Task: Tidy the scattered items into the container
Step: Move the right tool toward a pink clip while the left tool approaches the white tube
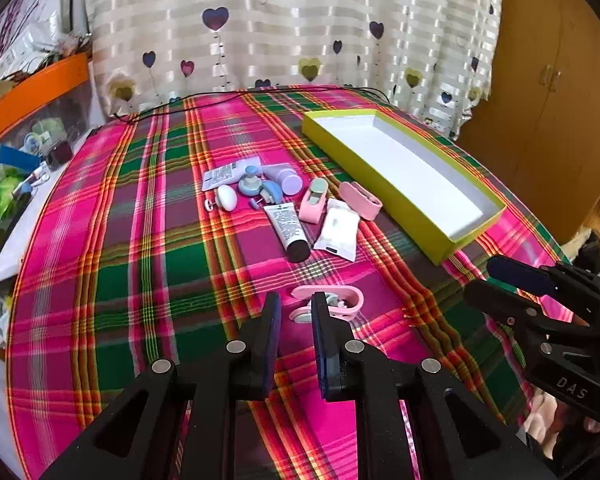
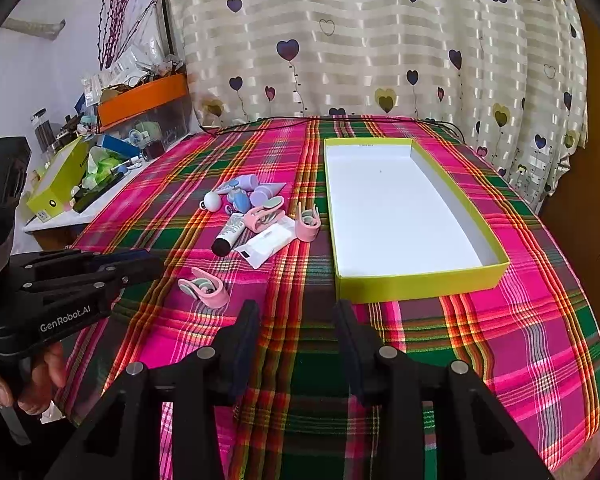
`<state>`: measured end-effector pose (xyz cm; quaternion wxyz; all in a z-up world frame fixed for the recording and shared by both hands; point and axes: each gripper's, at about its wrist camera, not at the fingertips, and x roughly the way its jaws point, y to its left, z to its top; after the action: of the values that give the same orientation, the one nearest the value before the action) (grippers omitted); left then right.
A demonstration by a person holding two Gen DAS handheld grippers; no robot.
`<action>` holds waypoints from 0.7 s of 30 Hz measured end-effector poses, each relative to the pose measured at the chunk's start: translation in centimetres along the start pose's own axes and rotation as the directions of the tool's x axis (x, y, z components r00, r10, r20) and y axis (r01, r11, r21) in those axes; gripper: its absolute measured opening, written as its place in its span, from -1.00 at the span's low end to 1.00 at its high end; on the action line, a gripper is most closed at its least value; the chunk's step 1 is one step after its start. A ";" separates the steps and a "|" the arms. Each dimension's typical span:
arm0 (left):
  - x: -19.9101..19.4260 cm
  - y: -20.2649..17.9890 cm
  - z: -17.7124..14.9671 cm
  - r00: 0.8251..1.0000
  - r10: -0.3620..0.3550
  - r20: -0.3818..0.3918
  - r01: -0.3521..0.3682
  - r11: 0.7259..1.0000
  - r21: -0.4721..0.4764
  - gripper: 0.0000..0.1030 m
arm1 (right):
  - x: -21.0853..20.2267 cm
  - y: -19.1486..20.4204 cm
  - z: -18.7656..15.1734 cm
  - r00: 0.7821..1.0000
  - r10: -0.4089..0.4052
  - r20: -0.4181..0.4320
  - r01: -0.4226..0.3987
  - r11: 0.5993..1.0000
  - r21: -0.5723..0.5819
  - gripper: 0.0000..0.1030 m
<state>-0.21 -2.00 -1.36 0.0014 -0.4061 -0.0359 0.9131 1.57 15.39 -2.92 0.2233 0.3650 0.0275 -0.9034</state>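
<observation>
Left hand-held gripper (image 1: 296, 320): black, two-fingered, tilted down toward the plaid-covered desk (image 1: 160, 264); its jaws stand narrowly apart with nothing between the pads, and the cloth shows through the gap.
Right hand-held gripper (image 2: 296, 320): also tilted down at the desk; its jaws are spread wide and empty, just short of the container's near wall.
Hand (image 2: 28, 384): fingers wrapped round the left gripper's grip, seen at the left edge of the right wrist view.
Container (image 2: 420, 280): shallow rectangular yellow-green cardboard tray with a white inside, empty, long axis running away from the cameras, on the right part of the desk.
Nearest item: pink plastic clip with a pale green pad (image 1: 332, 304), lying flat just beyond the left gripper's fingertips, long axis across the view.
Other scattered items: white tube with a black cap (image 1: 288, 228), cap toward the cameras; white sachet (image 1: 338, 232); two more pink clips, lilac and blue bits, clustered mid-desk, left of the container.
</observation>
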 end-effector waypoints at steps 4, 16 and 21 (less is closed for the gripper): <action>0.0 0.3 0.1 1.000 0.003 0.003 -0.003 1.000 -0.012 -0.69 | 0.0 0.3 0.1 1.000 0.012 0.005 -0.012 1.000 -0.011 -0.23; 0.6 1.6 0.1 0.998 -0.069 0.005 0.069 0.996 -0.054 -0.69 | 1.0 1.1 0.0 0.997 0.075 -0.021 -0.075 0.997 -0.034 -0.23; 1.0 1.5 0.0 0.994 -0.105 -0.001 0.105 0.993 -0.050 -0.69 | 1.5 1.4 0.2 0.996 0.087 -0.028 -0.088 0.995 -0.046 -0.23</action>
<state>-0.87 -3.46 -2.24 0.0395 -0.4050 -0.0799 0.9100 1.09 13.56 -3.61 0.2706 0.3721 0.0355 -0.8872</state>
